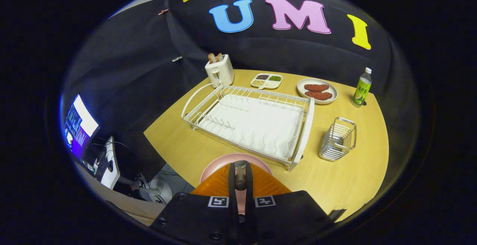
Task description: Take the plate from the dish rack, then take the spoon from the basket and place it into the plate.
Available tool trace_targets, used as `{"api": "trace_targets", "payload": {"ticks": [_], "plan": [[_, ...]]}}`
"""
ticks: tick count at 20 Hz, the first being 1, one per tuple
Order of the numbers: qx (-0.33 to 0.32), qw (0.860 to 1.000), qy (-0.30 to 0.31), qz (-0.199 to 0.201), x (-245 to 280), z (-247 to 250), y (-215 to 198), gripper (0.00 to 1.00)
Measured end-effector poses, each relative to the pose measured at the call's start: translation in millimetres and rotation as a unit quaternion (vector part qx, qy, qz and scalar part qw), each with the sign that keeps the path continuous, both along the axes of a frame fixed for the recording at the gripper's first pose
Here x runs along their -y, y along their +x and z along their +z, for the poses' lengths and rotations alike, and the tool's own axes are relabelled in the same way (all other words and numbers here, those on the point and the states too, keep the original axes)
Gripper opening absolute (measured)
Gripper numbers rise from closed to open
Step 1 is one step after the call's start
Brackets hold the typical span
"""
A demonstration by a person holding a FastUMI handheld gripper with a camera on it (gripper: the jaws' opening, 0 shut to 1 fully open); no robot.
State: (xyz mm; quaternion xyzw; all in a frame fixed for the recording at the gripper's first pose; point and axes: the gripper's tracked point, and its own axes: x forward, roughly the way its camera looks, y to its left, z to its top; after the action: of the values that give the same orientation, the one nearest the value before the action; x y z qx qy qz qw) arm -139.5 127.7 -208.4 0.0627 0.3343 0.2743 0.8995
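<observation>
In the gripper view the tool (240,178) sits low over the near edge of the tabletop (346,178), its two orange fingers (266,183) drawn close together with a dark, rounded piece pinched in the narrow gap between them — this looks like the spoon (240,176), seen end-on, with both fingers pressing on it. Directly under and just beyond the fingertips lies the pink plate (220,163), flat on the tabletop by its near edge, most of it hidden beneath the fingers; whether the spoon touches the plate cannot be told. Beyond the plate stands the white wire dish rack (249,120) on its white drip tray, taking up the middle of the tabletop, with no dish in its slots. To the right of the rack, apart from it, stands the metal wire basket (338,138), upright. Along the far edge sit a white toaster (219,71) with bread slices in its slots at the far left corner, a divided white dish (266,81) holding small portions of food, a round plate with two brown patties (317,90), and — toward the far right corner — a green bottle (362,87) with a white cap. Off the tabletop's left side, a lit monitor (80,125) glows.
</observation>
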Motion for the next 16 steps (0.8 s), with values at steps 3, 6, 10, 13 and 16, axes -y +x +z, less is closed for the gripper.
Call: {"api": "trace_targets", "payload": {"ticks": [3,6,10,13,16], "plan": [[-0.004,1.000,0.008,0.008,-19,-21,8,0.10],[-0.001,1.000,0.001,0.014,-23,-36,11,0.10],[-0.013,1.000,0.005,0.017,-19,-48,1,0.10],[-0.027,0.999,-0.009,0.029,-14,-57,-10,0.12],[-0.039,0.998,-0.021,0.034,-12,-70,-20,0.12]]}}
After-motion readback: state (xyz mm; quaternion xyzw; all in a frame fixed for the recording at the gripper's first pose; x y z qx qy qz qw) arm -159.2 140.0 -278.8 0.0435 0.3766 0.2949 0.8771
